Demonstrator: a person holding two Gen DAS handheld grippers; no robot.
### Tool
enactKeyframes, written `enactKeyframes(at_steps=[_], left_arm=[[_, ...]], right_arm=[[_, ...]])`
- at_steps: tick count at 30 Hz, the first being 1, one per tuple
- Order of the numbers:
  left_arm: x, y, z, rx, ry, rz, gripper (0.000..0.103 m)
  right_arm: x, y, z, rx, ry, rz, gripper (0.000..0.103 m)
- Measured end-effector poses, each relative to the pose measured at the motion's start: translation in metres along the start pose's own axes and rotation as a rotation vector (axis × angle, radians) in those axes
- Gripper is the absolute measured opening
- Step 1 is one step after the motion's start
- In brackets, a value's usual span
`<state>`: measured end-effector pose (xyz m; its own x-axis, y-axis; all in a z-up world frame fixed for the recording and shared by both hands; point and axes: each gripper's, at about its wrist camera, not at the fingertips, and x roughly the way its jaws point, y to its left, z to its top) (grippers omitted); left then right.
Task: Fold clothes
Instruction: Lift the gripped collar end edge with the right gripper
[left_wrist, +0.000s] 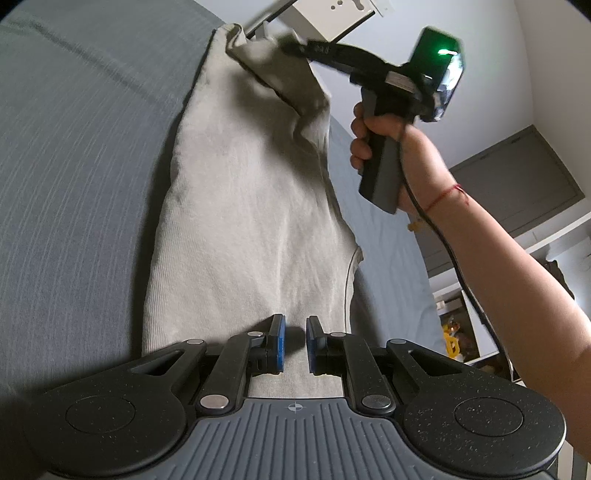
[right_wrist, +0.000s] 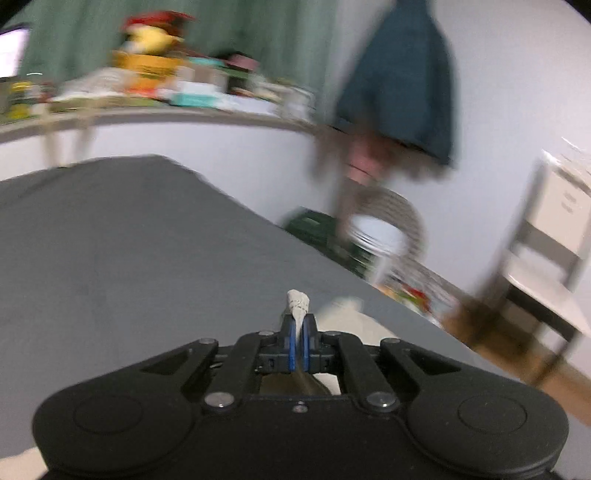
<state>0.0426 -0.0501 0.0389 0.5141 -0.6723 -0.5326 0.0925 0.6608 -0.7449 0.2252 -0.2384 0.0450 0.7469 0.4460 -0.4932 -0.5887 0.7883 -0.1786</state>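
Item: pale grey ribbed garment (left_wrist: 243, 206), laid lengthwise on a blue-grey bed (left_wrist: 74, 177). Its near end lies under and just ahead of the left claw (left_wrist: 294, 343); its far end is raised off the bed.

Left claw: open, the blue pads (left_wrist: 279, 345) parted with a clear gap between them, nothing gripped. It is held just above the near end of the garment; contact with the cloth cannot be judged.

Right claw (right_wrist: 298, 345): closed on a small bunch of the garment's far edge, a tuft of which is seen poking out above the pads in the right wrist view. In the left wrist view the same claw (left_wrist: 295, 46) is seen at the far end of the garment, held by the right hand (left_wrist: 373, 136), with the lifted cloth draped below it and away from the bed.

Step in hand, as judged: the far end is being carried over toward the near end for a lengthwise fold.

Handling notes, as judged:
- The lifted edge is best kept taut and level, so that the fold line falls straight across the garment.
- The near end is best pinned or gripped by the left claw, lest the soft knit be dragged along the bed.
- The pinch is small; a sharp pull may slip the cloth out.
- The lifted edge is best laid square on the near edge before release.
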Motion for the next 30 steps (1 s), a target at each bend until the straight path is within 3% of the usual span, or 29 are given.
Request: enactKeyframes(at_steps=[4, 7, 13, 16, 22, 26, 30], left_arm=[[0.002, 0.001, 0.001, -0.002, 0.000, -0.002, 0.012], [0.001, 0.000, -0.001, -0.003, -0.001, -0.003, 0.012], [-0.001, -0.001, -0.004, -0.001, -0.002, -0.002, 0.012], [-0.001, -0.004, -0.002, 0.000, -0.001, -0.001, 0.012], [0.000, -0.002, -0.005, -0.004, 0.001, -0.003, 0.012], [0.000, 0.000, -0.005, -0.009, 0.003, -0.006, 0.012], [-0.004, 0.002, -0.007, -0.008, 0.004, -0.005, 0.012]], right_arm=[[0.019, -0.055, -0.009, 0.231, 0.050, -0.182, 0.004], [0.021, -0.093, -0.021, 0.445, 0.046, -0.272, 0.004], [0.037, -0.136, -0.052, 0.682, 0.144, -0.262, 0.004], [0.042, -0.140, -0.059, 0.729, 0.154, -0.246, 0.005], [0.045, -0.132, -0.049, 0.686, 0.176, -0.263, 0.011], [0.039, -0.132, -0.041, 0.687, 0.161, -0.288, 0.039], [0.019, -0.132, -0.039, 0.684, 0.131, -0.278, 0.053]])
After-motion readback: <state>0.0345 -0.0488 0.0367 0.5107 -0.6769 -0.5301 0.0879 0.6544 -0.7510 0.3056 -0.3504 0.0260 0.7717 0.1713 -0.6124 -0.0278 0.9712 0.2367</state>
